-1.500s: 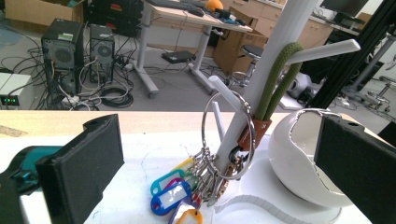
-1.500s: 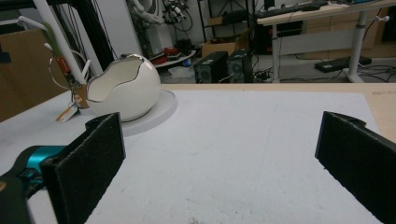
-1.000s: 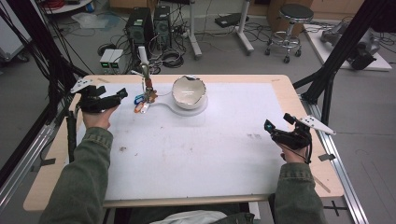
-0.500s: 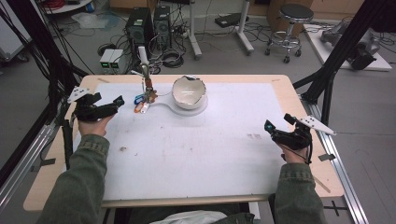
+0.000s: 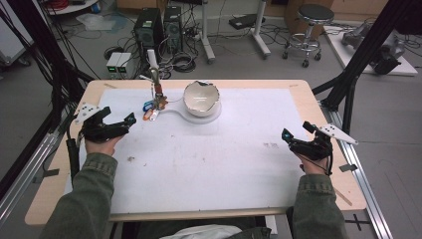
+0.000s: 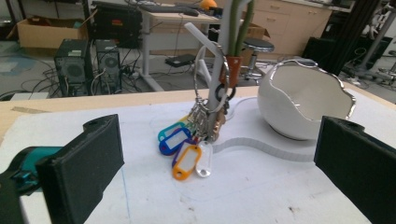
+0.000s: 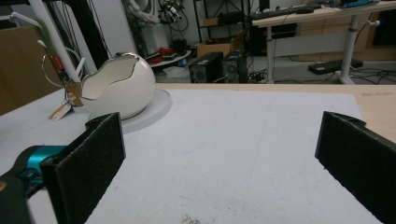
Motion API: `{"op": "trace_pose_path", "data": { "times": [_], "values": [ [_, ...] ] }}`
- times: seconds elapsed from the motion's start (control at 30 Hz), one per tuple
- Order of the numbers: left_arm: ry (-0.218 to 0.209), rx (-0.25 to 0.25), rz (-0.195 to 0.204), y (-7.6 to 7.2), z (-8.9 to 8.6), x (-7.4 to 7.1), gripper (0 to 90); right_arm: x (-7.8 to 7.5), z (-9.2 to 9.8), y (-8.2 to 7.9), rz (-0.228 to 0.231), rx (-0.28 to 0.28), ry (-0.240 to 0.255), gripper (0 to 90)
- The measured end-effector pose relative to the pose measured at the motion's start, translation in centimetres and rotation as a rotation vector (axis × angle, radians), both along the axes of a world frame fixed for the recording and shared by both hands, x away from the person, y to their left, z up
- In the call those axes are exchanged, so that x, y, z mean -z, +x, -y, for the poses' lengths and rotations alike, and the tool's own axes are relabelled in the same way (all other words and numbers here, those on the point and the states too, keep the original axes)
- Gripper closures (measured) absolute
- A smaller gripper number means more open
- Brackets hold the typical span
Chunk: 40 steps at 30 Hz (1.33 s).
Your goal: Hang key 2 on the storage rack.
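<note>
The bunch of keys (image 6: 194, 140) hangs from a large ring (image 6: 212, 77) on a white stand (image 6: 224, 56) whose top is cut off in the left gripper view; the keys themselves are hard to make out behind their coloured tags. The bunch hangs with its long axis near vertical, tags fanned toward the left gripper (image 6: 215, 163), whose jaws stand wide apart, aimed at it but well short. Just beside it sits an eggshell-shaped white bowl (image 5: 201, 98). The right gripper (image 5: 297, 135), jaws also apart, hovers well away over the white mat (image 5: 209, 164).
</note>
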<state>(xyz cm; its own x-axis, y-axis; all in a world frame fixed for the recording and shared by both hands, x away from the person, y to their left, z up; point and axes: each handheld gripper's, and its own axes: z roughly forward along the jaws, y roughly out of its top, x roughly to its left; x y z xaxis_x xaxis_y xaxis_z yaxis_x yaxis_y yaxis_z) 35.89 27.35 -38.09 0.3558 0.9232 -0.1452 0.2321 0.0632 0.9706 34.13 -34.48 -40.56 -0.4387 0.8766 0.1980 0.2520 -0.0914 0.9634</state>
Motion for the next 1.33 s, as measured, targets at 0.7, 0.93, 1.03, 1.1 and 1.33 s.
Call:
{"op": "trace_pose_path", "data": {
  "times": [0.7,0.93,1.03,1.1,1.33],
  "values": [
    [0.016,-0.028,0.026,-3.4,-1.6,2.1,1.6,0.2,0.0,-0.2,0.003,0.001,-0.025,0.6],
    [0.018,-0.037,0.019,-4.0,-2.8,3.2,1.6,0.5,0.1,-0.4,-0.002,0.005,-0.03,0.6],
    [0.003,-0.042,0.009,-4.2,-3.4,3.5,1.7,0.5,0.1,-0.6,-0.005,0.007,-0.032,0.6],
    [-0.008,-0.044,0.003,-4.3,-3.6,3.6,1.7,0.6,0.1,-0.6,-0.004,0.007,-0.032,0.6],
    [-0.048,-0.054,0.019,-4.5,-3.7,3.2,1.6,0.6,0.0,-0.6,-0.002,0.004,-0.04,0.6]
  ]
}}
